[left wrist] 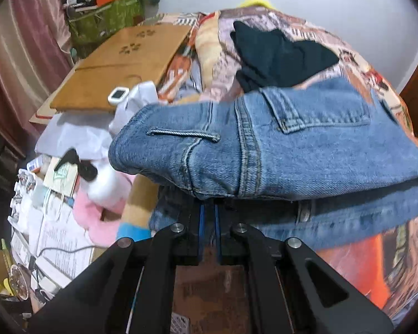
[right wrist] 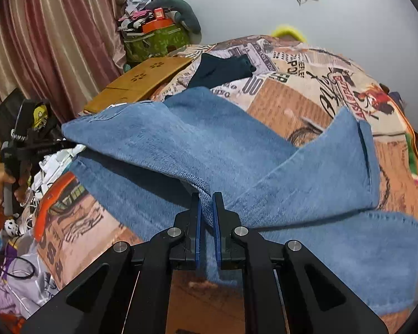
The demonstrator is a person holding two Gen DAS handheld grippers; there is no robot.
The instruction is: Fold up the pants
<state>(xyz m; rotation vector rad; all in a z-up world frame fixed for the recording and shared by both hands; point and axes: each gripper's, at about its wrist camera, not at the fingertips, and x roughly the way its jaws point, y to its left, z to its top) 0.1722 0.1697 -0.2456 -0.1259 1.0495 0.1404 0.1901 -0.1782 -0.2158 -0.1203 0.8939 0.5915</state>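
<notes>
Left wrist view: one pair of blue denim pants (left wrist: 278, 144), waist end, back pocket and belt loop uppermost, raised off the printed bedspread (left wrist: 370, 264) with a second denim layer lying beneath it. Left gripper (left wrist: 208, 208): jaws drawn nearly together under the lifted edge of the waist section; the fabric hides the fingertips, so the pinch is judged, not seen outright. Right wrist view: the same pants (right wrist: 214, 144), leg portion, draped in a slack ridge across the bedspread (right wrist: 301, 94), one leg end turned up at the right and a further layer flat below. Right gripper (right wrist: 206, 208): jaws narrow, clamped on a fold of denim that passes between the blue pads (right wrist: 198, 222). Left gripper also visible here at far left (right wrist: 67, 143), at the waist end. Progress, as judged: a fold is mid-carry, layers partly stacked; laying down, squaring the edges and any further folding not yet done. Also present: dark garment (left wrist: 278, 58) on the bedspread beyond the pants.
</notes>
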